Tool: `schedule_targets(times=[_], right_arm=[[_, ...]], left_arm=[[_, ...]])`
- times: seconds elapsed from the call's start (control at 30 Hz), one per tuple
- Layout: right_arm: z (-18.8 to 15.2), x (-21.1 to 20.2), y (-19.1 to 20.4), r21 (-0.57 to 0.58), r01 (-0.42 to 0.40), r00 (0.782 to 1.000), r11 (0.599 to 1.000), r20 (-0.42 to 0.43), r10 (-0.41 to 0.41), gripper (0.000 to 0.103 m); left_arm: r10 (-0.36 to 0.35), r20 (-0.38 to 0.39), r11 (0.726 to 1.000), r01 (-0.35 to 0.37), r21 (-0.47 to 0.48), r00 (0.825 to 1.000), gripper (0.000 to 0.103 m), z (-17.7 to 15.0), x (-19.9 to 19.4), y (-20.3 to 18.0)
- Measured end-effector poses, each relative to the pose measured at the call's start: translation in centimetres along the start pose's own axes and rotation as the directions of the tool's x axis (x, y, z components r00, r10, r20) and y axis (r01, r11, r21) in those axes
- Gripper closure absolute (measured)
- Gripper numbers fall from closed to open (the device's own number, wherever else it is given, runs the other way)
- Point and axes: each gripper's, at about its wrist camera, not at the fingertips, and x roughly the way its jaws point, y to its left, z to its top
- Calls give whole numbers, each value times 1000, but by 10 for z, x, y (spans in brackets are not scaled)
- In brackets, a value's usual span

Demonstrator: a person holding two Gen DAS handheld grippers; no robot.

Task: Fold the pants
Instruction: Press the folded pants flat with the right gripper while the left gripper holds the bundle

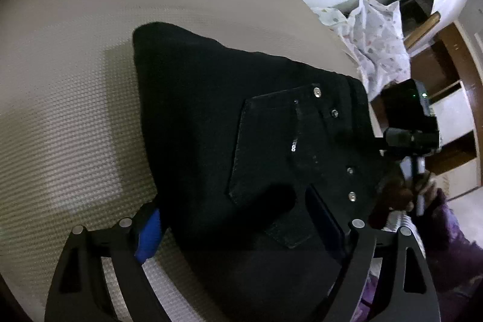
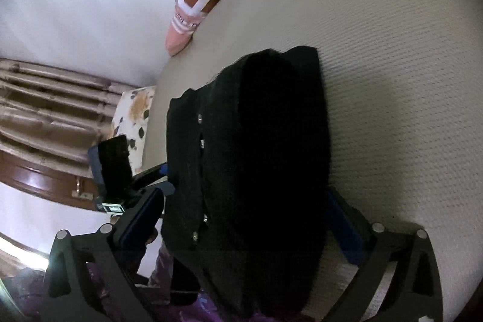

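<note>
On the beige bed (image 1: 75, 80) lie folded black pants (image 1: 241, 125). Left gripper (image 1: 238, 219) jaws stand wide apart, straddling the pants' near edge, not pinching. Right gripper (image 2: 250, 210) jaws are likewise spread wide, with pants between them, unclamped.
</note>
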Motion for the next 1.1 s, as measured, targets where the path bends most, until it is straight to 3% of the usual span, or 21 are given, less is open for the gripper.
schedule_targets(times=[0.13,0.3,0.4,0.57,0.7,0.8,0.9,0.93,0.97,1.0,1.03,1.07,1.1], right_arm=[[-2,10,8,-79,13,999,997,-48,-17,0],[2,9,3,-45,-8,997,999,-79,4,1],[0,8,4,-52,1,997,999,-76,-5,1],[-4,10,7,-70,7,997,998,-73,-12,0],[6,10,-2,44,-18,996,999,-85,21,0],[7,14,3,12,-6,996,1000,-87,7,0],[6,17,7,-19,-3,997,1000,-82,2,0],[6,17,6,-18,-14,997,1000,-77,13,6],[5,18,6,-24,-2,997,1000,-77,0,29],[3,21,5,-35,43,996,998,-77,-45,46],[1,20,2,-33,61,996,998,-68,-63,68],[0,18,-1,-24,46,997,999,-54,-47,68],[-2,17,-2,-27,36,998,999,-44,-37,68]], left_arm=[[-102,-12,993,101,-57,995,10,7,-3,12],[-173,-19,981,171,-92,985,6,8,-5,20],[-162,-25,985,161,-59,986,3,6,-5,15],[-41,-45,998,43,45,998,1,3,2,-6],[37,-51,992,-30,123,998,1,-3,6,-16],[11,-44,995,-6,95,999,1,-4,3,-11],[-83,-35,996,84,22,996,1,-3,-3,4],[-111,-25,994,111,-10,994,3,-2,-5,9],[-114,-15,993,114,-28,993,14,-2,-7,12],[-68,-3,997,68,-21,998,24,-3,-10,13],[-18,5,1000,18,-6,1000,47,-4,-11,11],[19,16,1000,-19,3,1000,54,-5,-11,10],[5,29,1000,-4,-18,1000,56,-8,-14,14]])
